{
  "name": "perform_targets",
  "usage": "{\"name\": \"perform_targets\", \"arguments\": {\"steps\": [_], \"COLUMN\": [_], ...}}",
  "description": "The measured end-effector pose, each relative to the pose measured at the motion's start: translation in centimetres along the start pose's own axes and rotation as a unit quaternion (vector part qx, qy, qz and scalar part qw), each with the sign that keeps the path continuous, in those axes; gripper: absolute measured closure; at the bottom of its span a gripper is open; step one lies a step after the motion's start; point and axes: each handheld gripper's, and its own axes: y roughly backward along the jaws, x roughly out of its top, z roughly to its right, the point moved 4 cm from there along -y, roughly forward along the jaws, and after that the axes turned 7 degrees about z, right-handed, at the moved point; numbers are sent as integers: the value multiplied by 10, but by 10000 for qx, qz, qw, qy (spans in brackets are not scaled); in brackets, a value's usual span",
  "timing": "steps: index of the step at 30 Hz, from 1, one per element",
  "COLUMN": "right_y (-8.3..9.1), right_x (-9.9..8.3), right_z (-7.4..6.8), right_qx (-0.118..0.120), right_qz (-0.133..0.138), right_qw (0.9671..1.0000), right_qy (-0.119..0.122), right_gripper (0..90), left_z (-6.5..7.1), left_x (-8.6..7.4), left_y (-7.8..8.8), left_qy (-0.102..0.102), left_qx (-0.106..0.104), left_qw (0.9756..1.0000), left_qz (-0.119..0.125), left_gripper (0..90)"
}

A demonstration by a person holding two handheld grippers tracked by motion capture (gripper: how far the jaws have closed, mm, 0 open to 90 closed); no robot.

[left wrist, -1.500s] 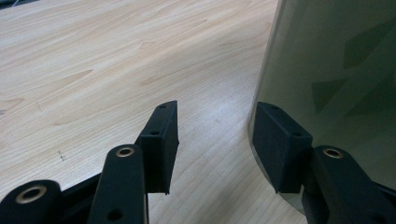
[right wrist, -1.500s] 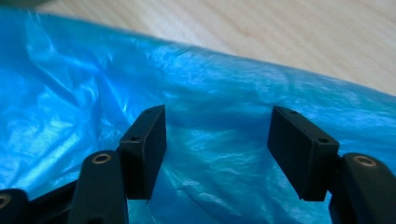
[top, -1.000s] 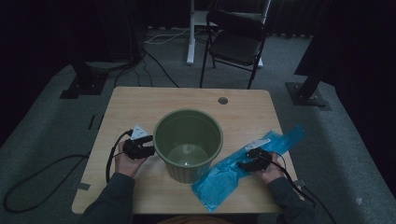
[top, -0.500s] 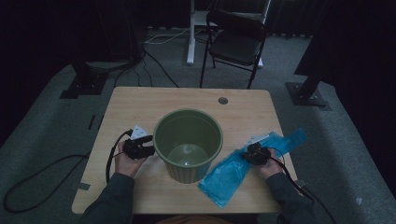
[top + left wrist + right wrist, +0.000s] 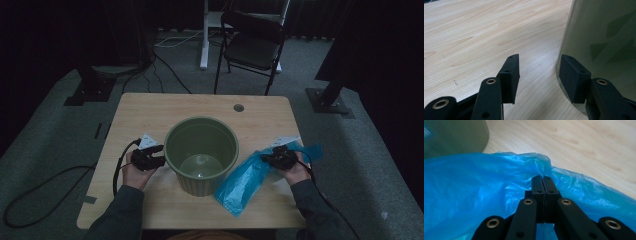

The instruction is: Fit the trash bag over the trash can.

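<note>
Blue plastic bag (image 5: 247, 180) lies crumpled on the bench (image 5: 150, 112), just right of the green bucket (image 5: 201, 152). Right claw (image 5: 543, 178) is pinched tight on a fold of it. Left claw (image 5: 537, 72) gapes wide, 1 jaw against the bucket's outer wall.

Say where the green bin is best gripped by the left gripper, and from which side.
Grip the green bin at its rim, from above on its left side, where the left gripper sits. The wall is too broad and curved for the open fingers to span; the thin rim fits between them, probably one finger inside and one outside.
</note>
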Motion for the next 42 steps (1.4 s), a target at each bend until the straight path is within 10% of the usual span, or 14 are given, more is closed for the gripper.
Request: {"name": "perform_targets", "arguments": {"steps": [42], "right_y": [108], "right_x": [141], "right_z": [21], "right_qx": [12], "right_qz": [1496], "right_qw": [9884], "right_qy": [275], "right_gripper": [900], "left_z": [-1], "left_x": [0], "left_y": [1], "left_qy": [24], "left_qx": [-27], "left_qw": [10000], "left_qz": [2], "left_gripper": [508]}}
